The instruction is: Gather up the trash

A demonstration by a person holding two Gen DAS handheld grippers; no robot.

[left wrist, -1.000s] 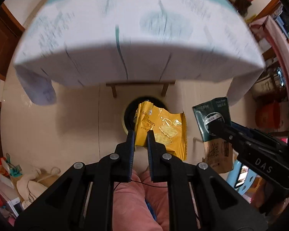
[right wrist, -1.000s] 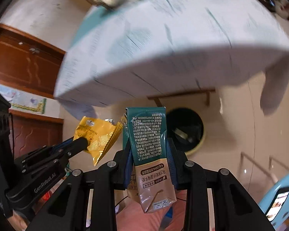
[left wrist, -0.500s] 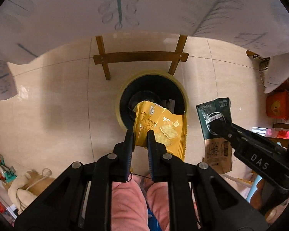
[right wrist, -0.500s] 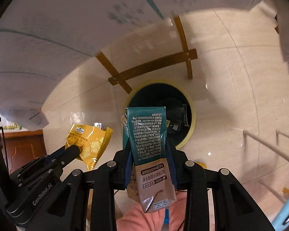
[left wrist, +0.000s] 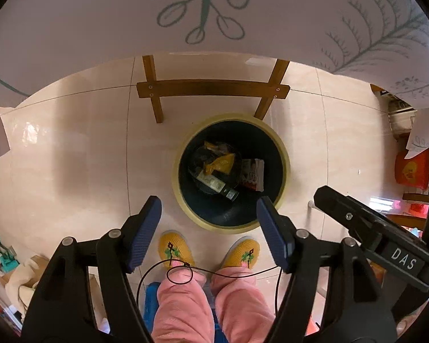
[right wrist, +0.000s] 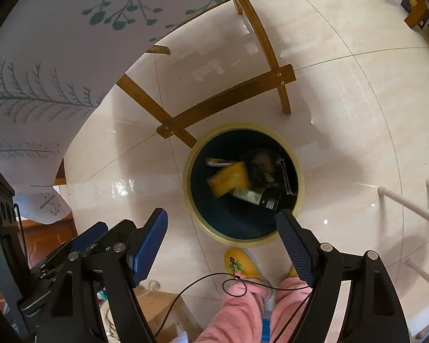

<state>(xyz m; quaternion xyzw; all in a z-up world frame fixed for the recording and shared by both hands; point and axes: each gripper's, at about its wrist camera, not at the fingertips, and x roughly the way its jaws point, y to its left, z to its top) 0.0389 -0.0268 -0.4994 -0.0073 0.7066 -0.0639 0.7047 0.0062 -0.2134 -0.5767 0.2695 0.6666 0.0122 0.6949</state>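
1. Yellow film and printed card lie at the bottom of the bin (left wrist: 283, 154), my landmark, which stands on the tiled floor just in front of the wooden chair frame (left wrist: 213, 88). Left wrist view: my left gripper (left wrist: 208, 214) hangs over the bin's near rim, jaws opening, nothing between the pads.
2. Inside the bin I read the yellow wrapper (left wrist: 221, 163) near the centre, the carton (left wrist: 216, 185) just nearer me, and a white-and-red packet (left wrist: 254, 173) to their right. The right gripper (left wrist: 363, 228) enters beside the bin's right edge; its second finger is cut off here.
3. Right wrist view: the right gripper (right wrist: 223, 223) straddles the near rim of the bin (right wrist: 299, 177), jaws opening and empty. The wrapper (right wrist: 228, 178) is motion-blurred, so I cannot tell whether it has settled. The carton (right wrist: 256, 195) lies just beside it.
4. Handling, as I judge it: the wrapper is light, crinkly and slippery, best pinched at a sealed edge; the carton is light, stiff card that dents, best gripped across its flat faces.
5. Hard to make out: a dark lump behind the carton, unidentifiable; the bin's lower wall, in shadow. The tablecloth (right wrist: 43, 57) hides the tabletop, so remaining trash cannot be counted. Beyond the bin, my pink trouser legs (left wrist: 186, 300) block the floor.
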